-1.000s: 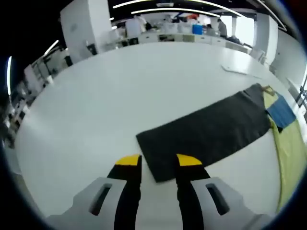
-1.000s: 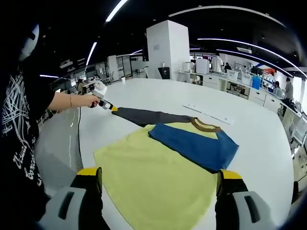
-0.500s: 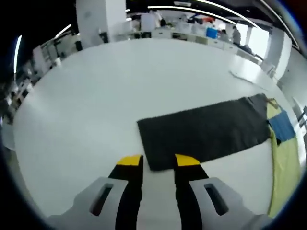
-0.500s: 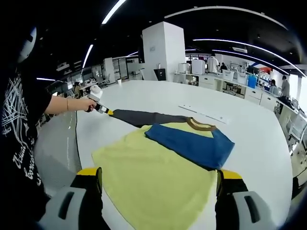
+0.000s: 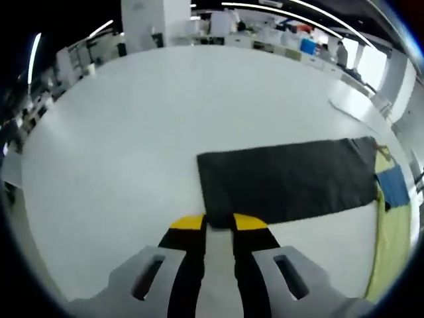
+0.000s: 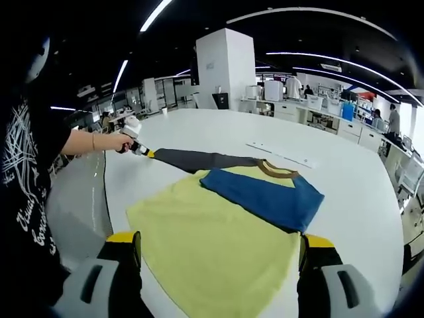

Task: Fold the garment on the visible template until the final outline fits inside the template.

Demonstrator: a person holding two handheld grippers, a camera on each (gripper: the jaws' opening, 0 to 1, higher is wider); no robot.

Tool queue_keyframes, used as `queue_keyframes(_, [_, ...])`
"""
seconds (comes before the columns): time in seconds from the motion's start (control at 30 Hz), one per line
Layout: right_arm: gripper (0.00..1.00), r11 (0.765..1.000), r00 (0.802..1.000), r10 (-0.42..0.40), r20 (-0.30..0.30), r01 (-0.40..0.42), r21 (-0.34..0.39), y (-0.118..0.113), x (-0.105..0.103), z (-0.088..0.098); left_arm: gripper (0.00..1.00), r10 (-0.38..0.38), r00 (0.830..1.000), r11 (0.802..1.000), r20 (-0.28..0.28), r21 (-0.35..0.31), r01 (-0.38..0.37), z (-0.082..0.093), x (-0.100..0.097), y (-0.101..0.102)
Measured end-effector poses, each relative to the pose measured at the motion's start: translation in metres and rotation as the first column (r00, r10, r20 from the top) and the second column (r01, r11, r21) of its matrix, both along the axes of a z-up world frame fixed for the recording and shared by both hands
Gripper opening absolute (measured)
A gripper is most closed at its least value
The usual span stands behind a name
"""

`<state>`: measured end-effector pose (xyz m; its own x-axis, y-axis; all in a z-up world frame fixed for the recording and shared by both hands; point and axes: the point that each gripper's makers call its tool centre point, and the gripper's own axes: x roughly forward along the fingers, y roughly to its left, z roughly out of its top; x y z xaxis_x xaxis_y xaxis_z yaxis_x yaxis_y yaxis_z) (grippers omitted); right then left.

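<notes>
1. In the left gripper view, the left gripper (image 5: 218, 222) has its yellow-tipped jaws nearly together, with only a narrow strip of white table showing between them, at the end edge of the dark grey sleeve (image 5: 288, 180). I cannot tell if they pinch the cloth.
2. In the right gripper view, the right gripper (image 6: 218, 242) has its jaws wide apart, holding nothing, above the near hem of the shirt (image 6: 212, 242).
3. The shirt lies flat on the white table (image 6: 344, 192): a yellow body, a blue sleeve (image 6: 262, 195) folded across the chest, a brown collar (image 6: 275, 171), and the dark grey sleeve stretched straight out to the side.
4. At the far end of that sleeve, a person's hand (image 6: 119, 142) holds the left gripper.
5. A long white strip (image 6: 278, 154) lies on the table beyond the collar, apart from the shirt.
</notes>
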<state>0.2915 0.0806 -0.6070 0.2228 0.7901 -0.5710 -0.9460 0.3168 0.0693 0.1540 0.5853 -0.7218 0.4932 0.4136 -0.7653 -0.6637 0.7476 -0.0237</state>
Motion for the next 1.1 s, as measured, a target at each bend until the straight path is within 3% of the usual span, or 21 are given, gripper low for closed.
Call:
queue_keyframes(0.23, [1.0,1.0,1.0,-0.009,-0.001,0.009,0.002,-0.001,0.001,0.0,0.03,-0.033,0.999,0.999,-0.005,-0.012,0.033,-0.003,0.005,0.002])
queue_keyframes(0.43, [1.0,1.0,1.0,-0.003,0.002,0.003,0.0,-0.001,0.0,0.001,0.02,-0.059,0.998,0.998,-0.036,0.008,0.059,-0.002,0.008,0.001])
queue_keyframes(0.53, [1.0,1.0,1.0,-0.002,0.003,0.001,0.002,-0.001,-0.001,0.002,0.02,-0.054,0.998,0.999,-0.022,0.003,0.054,0.0,0.009,0.0])
queue_keyframes(1.1, [1.0,1.0,1.0,0.008,0.005,-0.008,0.007,-0.004,-0.007,0.002,0.02,-0.182,0.983,0.983,0.037,0.042,0.181,0.036,0.044,-0.03])
